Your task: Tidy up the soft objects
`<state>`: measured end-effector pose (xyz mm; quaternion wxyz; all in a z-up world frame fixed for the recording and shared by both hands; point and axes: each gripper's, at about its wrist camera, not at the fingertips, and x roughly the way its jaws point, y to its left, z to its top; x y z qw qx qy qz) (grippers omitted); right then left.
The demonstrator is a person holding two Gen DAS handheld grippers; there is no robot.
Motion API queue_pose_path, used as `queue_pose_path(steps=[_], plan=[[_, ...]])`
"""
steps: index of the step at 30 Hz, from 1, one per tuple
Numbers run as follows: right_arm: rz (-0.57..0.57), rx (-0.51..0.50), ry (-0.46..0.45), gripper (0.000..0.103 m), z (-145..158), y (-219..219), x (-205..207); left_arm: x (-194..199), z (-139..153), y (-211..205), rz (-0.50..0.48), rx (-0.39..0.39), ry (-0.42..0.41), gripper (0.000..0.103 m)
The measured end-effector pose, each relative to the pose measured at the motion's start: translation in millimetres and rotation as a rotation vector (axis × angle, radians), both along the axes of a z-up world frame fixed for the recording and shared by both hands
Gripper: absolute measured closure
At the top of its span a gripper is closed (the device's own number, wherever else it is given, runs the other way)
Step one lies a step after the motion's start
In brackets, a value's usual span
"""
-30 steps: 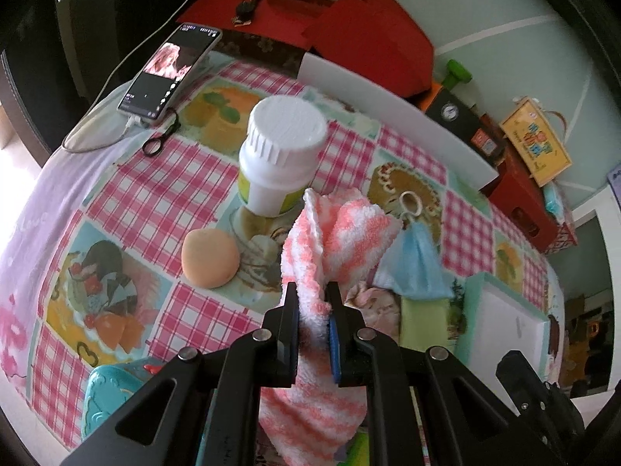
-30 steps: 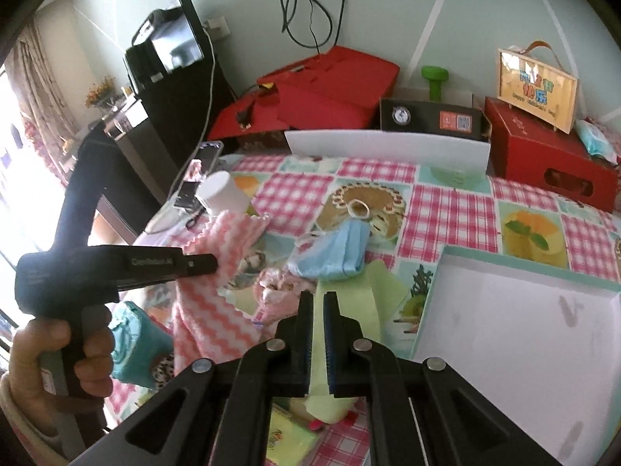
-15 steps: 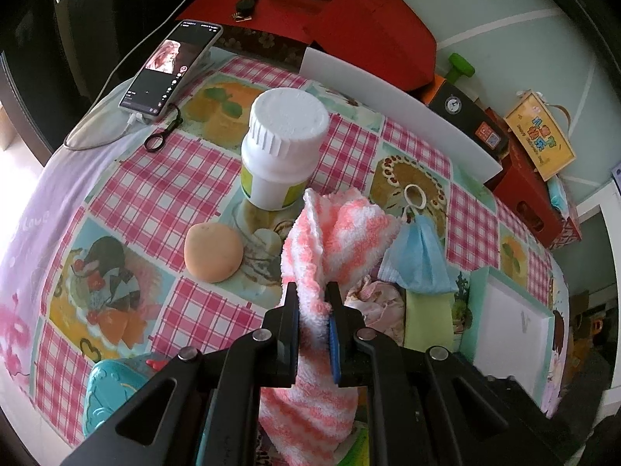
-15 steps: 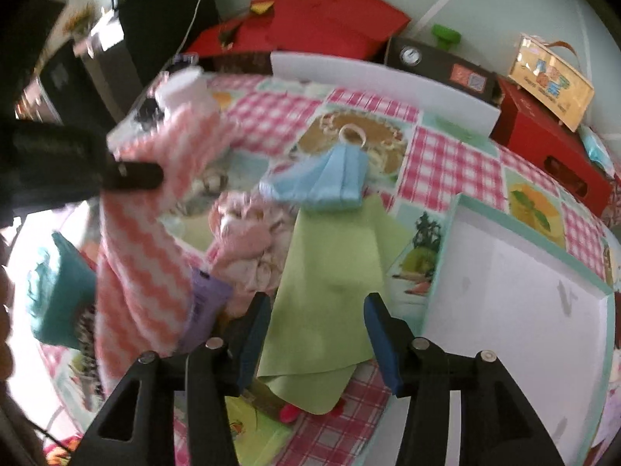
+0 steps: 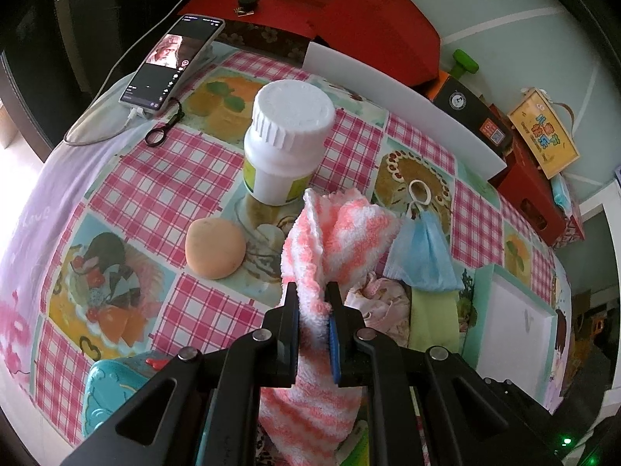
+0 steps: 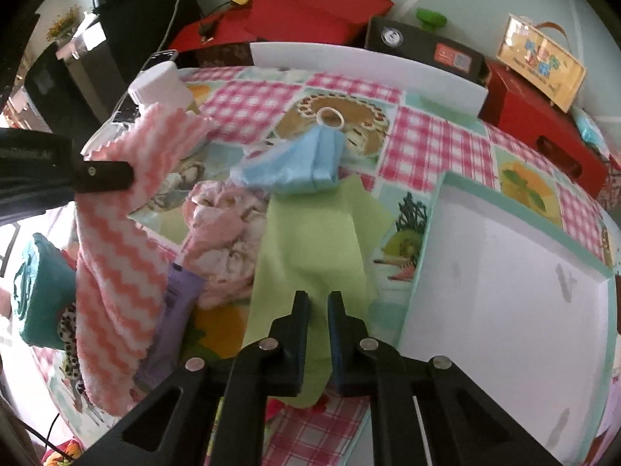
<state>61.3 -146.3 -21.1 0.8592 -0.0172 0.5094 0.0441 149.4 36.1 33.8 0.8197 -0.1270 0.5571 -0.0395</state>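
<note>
My left gripper is shut on a pink-and-white zigzag towel and holds it above the table; the towel also hangs at the left of the right wrist view. My right gripper is closed on a light green cloth lying on the table. A blue face mask lies beyond the green cloth, and a crumpled pink cloth lies to its left. A white tray with a teal rim sits to the right.
A white jar and an orange sponge stand left of the towel. A phone lies at the far left. Red boxes line the back. A teal object and purple packet lie near the front left.
My right gripper opened, dropped toward the green cloth and has now closed on it. My left gripper still holds the towel, almost unmoved.
</note>
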Motion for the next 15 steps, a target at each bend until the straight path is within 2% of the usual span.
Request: queue_pose_path(steps=[5,7,8,9,15], plan=[[-0.02,-0.012,-0.08,0.089,16,-1,6,1,0,3,0.004,-0.011,-0.002,0.091],[-0.023,-0.036,-0.107,0.071,21,4,14,2,0,7,0.01,-0.015,-0.003,0.091],[-0.03,-0.039,-0.119,0.051,23,5,18,3,0,8,0.012,-0.018,-0.004,0.091],[-0.035,-0.024,-0.126,0.045,24,6,23,3,0,9,0.015,-0.021,-0.004,0.091],[-0.055,0.025,-0.116,0.044,25,10,61,5,-1,15,0.031,-0.031,-0.005,0.091]])
